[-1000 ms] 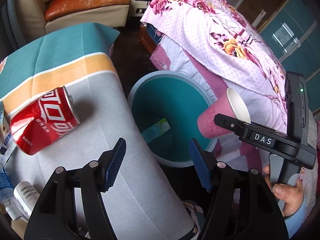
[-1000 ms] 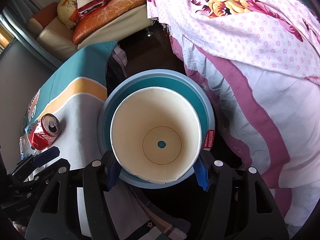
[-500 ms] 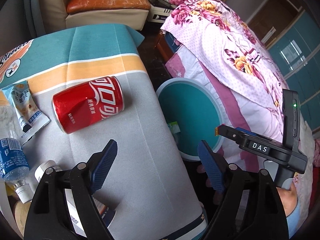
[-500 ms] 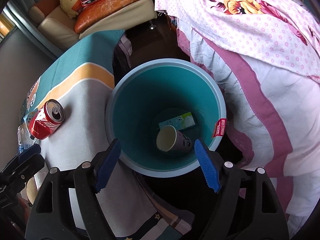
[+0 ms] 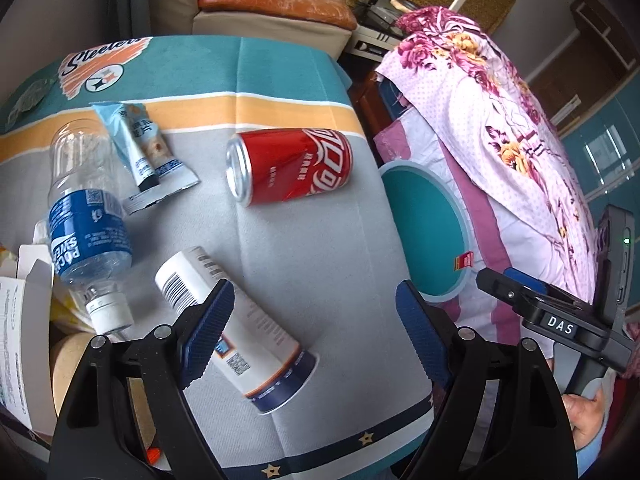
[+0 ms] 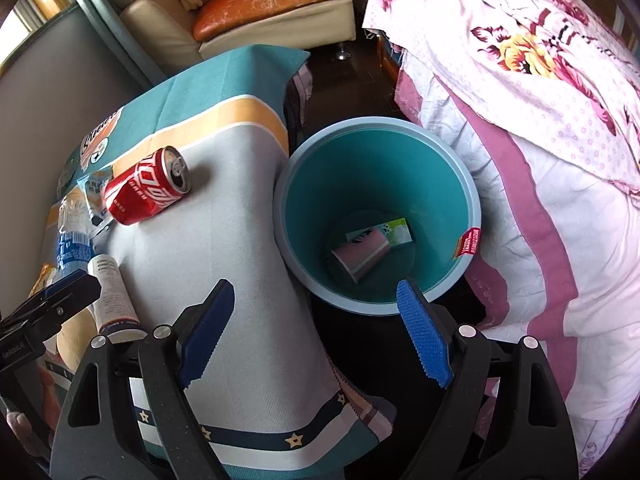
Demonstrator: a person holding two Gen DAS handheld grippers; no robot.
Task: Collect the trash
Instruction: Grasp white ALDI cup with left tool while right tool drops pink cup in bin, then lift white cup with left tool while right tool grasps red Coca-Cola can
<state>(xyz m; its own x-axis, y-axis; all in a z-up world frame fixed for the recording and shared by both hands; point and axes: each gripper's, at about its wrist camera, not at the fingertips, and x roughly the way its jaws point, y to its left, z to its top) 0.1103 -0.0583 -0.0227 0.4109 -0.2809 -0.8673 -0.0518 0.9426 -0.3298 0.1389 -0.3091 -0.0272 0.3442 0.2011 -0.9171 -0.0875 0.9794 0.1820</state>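
The teal bin [image 6: 460, 184] stands on the floor between the table and the bed. At its bottom a pink paper cup [image 6: 362, 254] lies on its side beside a green-and-white carton [image 6: 394, 232]. My right gripper [image 6: 314, 288] hangs over the bin's near rim, its jaws opening with nothing between them. My left gripper [image 5: 313, 292] is open over the tablecloth [image 5: 320, 240], its left finger above a white tube [image 5: 236, 328]. A red can [image 5: 290, 166], a clear plastic bottle [image 5: 86, 220] and a torn wrapper [image 5: 144, 152] lie farther back.
A bed with a floral cover [image 6: 540, 80] runs along the bin's right side. A sofa [image 6: 260, 4] stands beyond the table. A white carton and papers [image 5: 20, 320] crowd the table's left edge. The bin's rim [image 5: 436, 232] sits close against the table's right edge.
The pink cup left my right gripper and now lies in the bin. Both grippers opened wider. My left gripper swung left over the table, bringing the bottle, tube and wrapper into view.
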